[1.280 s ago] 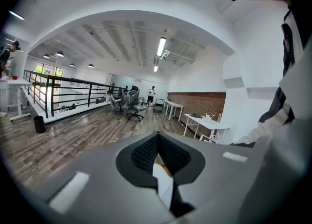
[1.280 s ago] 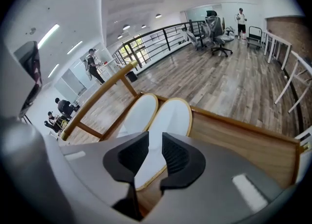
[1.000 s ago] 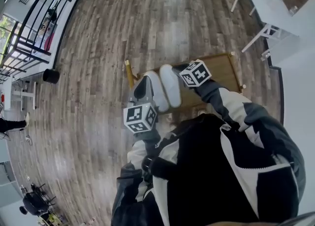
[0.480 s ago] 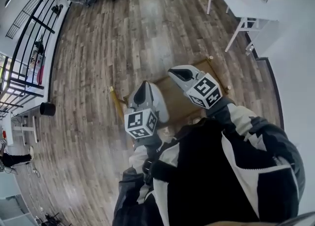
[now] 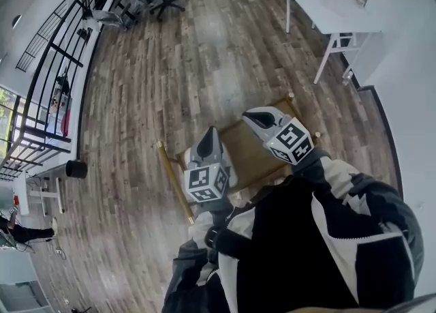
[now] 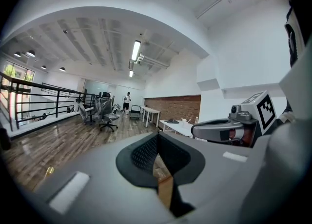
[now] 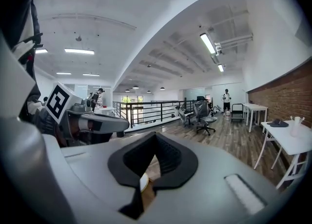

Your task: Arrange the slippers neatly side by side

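The left gripper [image 6: 157, 142] has its fingers [image 6: 139, 157] pressed together with nothing between them. The right gripper [image 7: 155, 145] is the same: fingers [image 7: 170, 155] closed tight and empty. Both are held up over the rack [image 5: 257, 149], the left above its left half and the right above its far right corner, apart from each other.

The slippers [image 5: 231, 168] lie on the rack's left half, directly beneath the left gripper. Only white edges show on either side of it in the head view, so I cannot tell whether they sit level and touching.

Risks, as I judge them:
- The left gripper blocks the head view of the slippers. Coming down from here without a clear look could clip one and turn it askew.
- Closed fingers cannot take hold. If they go down as they are, they will push a slipper, and near the rack's left edge that push could send it onto the floor [image 5: 170, 66].
- The two grippers work over one small top, so they could knock each other.

Count: two grippers and one rack. Two white patches show, which may be one slipper or two. One white table [image 5: 340, 15] stands well beyond the rack.
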`<control>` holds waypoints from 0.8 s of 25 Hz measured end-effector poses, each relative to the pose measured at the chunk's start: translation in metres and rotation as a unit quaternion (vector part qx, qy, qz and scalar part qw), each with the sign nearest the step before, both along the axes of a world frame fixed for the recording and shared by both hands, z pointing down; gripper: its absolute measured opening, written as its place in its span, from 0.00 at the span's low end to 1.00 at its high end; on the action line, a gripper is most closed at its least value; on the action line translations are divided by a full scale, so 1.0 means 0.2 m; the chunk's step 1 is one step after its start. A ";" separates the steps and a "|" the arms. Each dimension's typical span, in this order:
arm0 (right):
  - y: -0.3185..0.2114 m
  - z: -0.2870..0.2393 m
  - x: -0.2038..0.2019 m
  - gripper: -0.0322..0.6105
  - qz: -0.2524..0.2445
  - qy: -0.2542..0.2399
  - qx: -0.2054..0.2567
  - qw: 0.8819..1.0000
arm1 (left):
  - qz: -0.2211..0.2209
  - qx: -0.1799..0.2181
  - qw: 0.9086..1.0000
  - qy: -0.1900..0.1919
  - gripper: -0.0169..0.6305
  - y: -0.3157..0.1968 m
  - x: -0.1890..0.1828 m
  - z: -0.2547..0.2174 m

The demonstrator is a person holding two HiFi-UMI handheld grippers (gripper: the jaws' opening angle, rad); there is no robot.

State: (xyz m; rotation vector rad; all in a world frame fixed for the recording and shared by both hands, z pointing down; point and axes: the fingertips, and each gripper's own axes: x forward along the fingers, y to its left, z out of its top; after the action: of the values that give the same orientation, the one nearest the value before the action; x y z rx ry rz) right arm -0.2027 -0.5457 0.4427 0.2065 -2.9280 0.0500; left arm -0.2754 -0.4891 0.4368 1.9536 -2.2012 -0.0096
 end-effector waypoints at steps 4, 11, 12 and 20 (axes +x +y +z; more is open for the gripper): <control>0.00 -0.02 0.03 0.05 -0.006 -0.009 -0.008 1.000 | -0.001 0.006 1.000 0.000 0.06 -0.02 0.04 -0.02; 0.03 -0.04 0.06 0.05 -0.022 -0.019 -0.008 1.000 | 0.000 0.016 1.000 -0.002 0.06 -0.03 0.09 -0.05; 0.03 -0.04 0.06 0.05 -0.023 -0.019 -0.007 1.000 | -0.001 0.015 1.000 -0.003 0.06 -0.03 0.10 -0.04; 0.04 -0.06 0.05 0.05 -0.029 -0.013 -0.004 0.999 | -0.007 0.014 1.000 -0.002 0.06 -0.03 0.09 -0.06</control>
State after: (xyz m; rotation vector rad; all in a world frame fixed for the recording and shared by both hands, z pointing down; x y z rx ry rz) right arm -0.1933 -0.5368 0.4312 0.1216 -2.9571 0.0572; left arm -0.2577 -0.4948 0.4249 1.9557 -2.2284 -0.0385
